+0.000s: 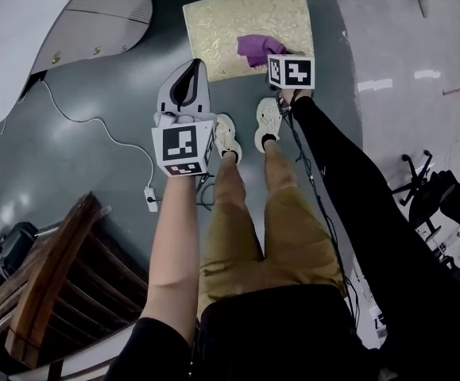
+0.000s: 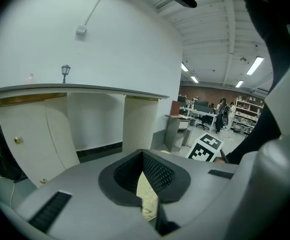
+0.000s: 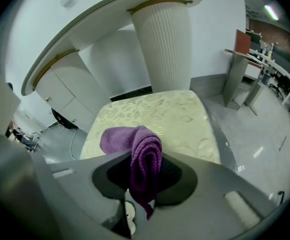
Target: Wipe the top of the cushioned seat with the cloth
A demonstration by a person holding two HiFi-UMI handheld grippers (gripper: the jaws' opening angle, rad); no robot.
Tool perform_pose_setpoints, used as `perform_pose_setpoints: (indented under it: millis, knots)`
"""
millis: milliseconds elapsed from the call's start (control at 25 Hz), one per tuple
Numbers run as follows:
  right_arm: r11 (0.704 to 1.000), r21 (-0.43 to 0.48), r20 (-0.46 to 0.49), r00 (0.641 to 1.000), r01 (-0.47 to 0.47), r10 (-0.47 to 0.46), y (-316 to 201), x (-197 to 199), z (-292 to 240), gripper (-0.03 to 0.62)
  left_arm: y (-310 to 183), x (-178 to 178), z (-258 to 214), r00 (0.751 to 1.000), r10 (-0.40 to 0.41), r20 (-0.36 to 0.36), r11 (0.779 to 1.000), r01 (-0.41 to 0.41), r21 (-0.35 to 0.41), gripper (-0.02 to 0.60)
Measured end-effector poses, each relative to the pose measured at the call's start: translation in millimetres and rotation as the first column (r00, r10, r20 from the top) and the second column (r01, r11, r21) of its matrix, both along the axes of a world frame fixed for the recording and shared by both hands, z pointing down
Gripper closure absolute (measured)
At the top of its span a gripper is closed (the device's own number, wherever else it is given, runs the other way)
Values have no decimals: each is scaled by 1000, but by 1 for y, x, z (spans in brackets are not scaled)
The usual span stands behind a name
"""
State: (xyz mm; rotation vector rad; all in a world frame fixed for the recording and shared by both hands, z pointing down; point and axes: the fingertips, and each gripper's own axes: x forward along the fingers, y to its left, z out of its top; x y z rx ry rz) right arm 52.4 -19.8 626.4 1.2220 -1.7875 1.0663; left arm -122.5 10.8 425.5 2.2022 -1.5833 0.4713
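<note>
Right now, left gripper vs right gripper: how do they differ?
Grip: the right gripper is clamped on the purple cloth; the left gripper has its jaws together on nothing.
Aim: the right gripper looks down onto the cushioned seat; the left gripper points roughly level, toward the white counter.
Shared: each carries a marker cube.

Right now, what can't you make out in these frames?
- Whether cloth touches cushioned seat: in the head view, the marker cube covers part; in the right gripper view, the right gripper body hides the cloth's underside.
- Seat's base: head view shows only its top.
- Seat in left gripper view: only a sliver past the shut left gripper.
- Dirt on seat: too small, pattern masks it.
</note>
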Motion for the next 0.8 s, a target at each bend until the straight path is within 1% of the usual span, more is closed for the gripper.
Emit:
perform_pose_setpoints:
  millis: [80,200,280,360,480,560,640,800]
  knots:
    - [999,8,-9,999,-44,44,-10,36,-1,511,-5,18,-1,1000,13,-8,1000,-13,2,575]
    - [994,16,-33,994,-104,104,-21,91,-2,511,-11,46,-3,999,28,-42,1000,-27,12,575]
    - [990,21,-65,988,-136,137,-26,125,-3,511,-14,61,-5,998,35,-54,999,-34,16,575]
    - [987,25,-134,977,-161,163,-28,158,-1,511,-18,73,-5,998,37,-58,999,-37,13,575]
    - [983,41,-239,954,-179,184,-28,202,-1,511,-23,87,-7,996,39,-85,999,-39,5,575]
    - [982,44,-270,945,-181,186,-27,219,1,511,-26,94,-6,995,43,-86,999,-42,5,575]
    - [981,40,-283,939,-190,194,-22,231,5,511,-28,98,-4,996,46,-74,999,-45,7,575]
    - [978,46,-261,943,-201,206,-13,238,6,511,-25,102,-1,997,55,-55,998,-55,9,575]
